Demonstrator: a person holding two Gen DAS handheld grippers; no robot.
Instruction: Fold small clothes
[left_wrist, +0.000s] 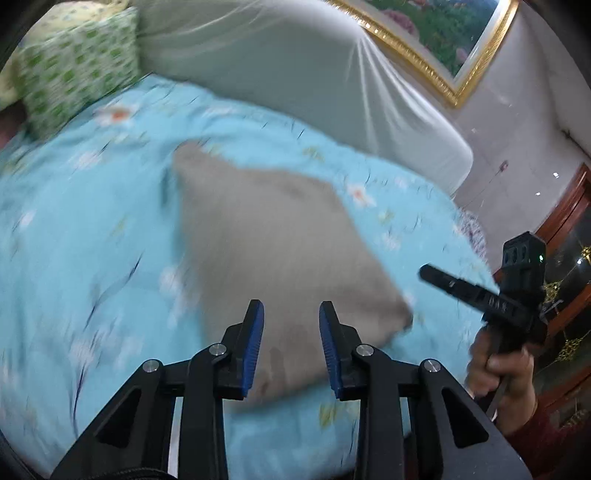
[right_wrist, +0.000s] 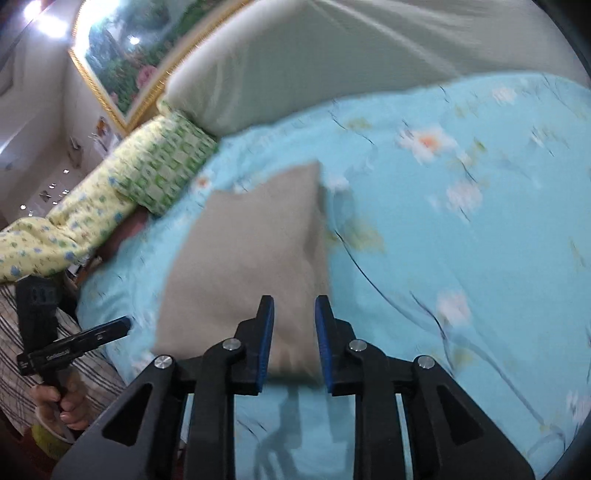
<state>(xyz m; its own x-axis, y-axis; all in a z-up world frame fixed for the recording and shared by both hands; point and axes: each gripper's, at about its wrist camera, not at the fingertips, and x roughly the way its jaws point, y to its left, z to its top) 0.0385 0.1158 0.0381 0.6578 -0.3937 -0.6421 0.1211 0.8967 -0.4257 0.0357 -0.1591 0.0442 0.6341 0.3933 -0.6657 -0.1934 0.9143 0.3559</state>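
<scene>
A folded beige garment (left_wrist: 277, 236) lies flat on the light blue flowered bedsheet (left_wrist: 92, 240). My left gripper (left_wrist: 291, 304) hovers over its near edge, jaws apart, and nothing sits between the blue pads. In the right wrist view the same garment (right_wrist: 251, 251) lies on the bedsheet (right_wrist: 461, 258) under my right gripper (right_wrist: 294, 299), which is open over the near right corner with its pads clear of the cloth. Each gripper also shows side-on in the other view: the right gripper (left_wrist: 428, 273) held by a hand (left_wrist: 498, 369), the left gripper (right_wrist: 123, 326) at the lower left.
A green-patterned pillow (left_wrist: 74, 70) (right_wrist: 166, 162) lies at the head of the bed. Behind it stands a white-covered headboard (left_wrist: 277, 66) (right_wrist: 332, 55). A gold-framed painting (left_wrist: 443, 33) (right_wrist: 122, 55) hangs on the wall. A dark wooden cabinet (left_wrist: 569, 221) stands beside the bed.
</scene>
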